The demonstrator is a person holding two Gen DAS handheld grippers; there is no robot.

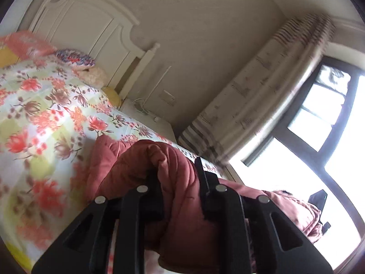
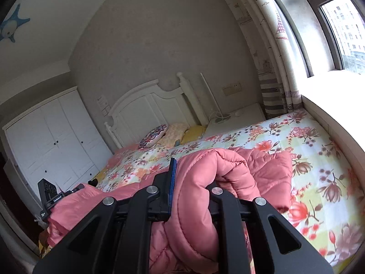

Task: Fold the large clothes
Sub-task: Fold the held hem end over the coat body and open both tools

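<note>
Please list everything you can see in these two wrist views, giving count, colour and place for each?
quilted coat: one, pink, bunched above the bed, pinched in both grippers.
bedspread: one, floral on pale ground, covering the bed.
pillows: several, patterned and yellow, at the headboard.
headboard: one, white, against the far wall.
wardrobe: one, white, left of the bed.
curtain: one, cream with stripes, beside the window.
window: one, dark frame, bright outside.
left gripper: one, black, shut on the coat.
right gripper: one, black, shut on the coat.
</note>
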